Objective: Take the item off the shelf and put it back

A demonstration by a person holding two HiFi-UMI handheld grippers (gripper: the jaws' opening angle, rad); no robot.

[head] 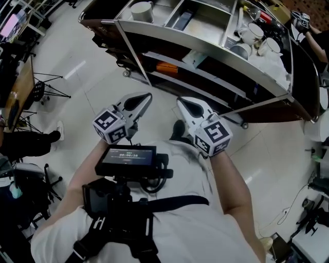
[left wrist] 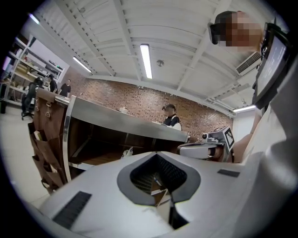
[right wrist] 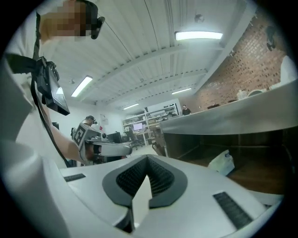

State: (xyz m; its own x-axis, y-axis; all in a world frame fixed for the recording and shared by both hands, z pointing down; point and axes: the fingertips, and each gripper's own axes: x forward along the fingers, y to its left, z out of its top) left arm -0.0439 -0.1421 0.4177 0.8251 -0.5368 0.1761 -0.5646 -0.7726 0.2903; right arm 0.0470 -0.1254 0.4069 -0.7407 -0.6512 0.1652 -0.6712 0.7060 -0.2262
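Note:
A dark shelf unit with metal-edged boards (head: 205, 49) stands in front of me. On a lower board lie a white packet (head: 194, 58) and an orange item (head: 167, 68); the packet also shows in the right gripper view (right wrist: 222, 162) and, small, in the left gripper view (left wrist: 126, 151). My left gripper (head: 148, 95) (left wrist: 156, 155) and right gripper (head: 180, 100) (right wrist: 148, 158) are held side by side in front of the shelf, well short of it. Both are shut with nothing between their jaws.
White cups (head: 252, 33) and a bowl (head: 141, 10) sit on the upper boards. The shelf stands on castors on a pale glossy floor (head: 103, 77). Desks and tripods (head: 43, 87) are at the left. Other people (left wrist: 171, 117) stand behind the shelf.

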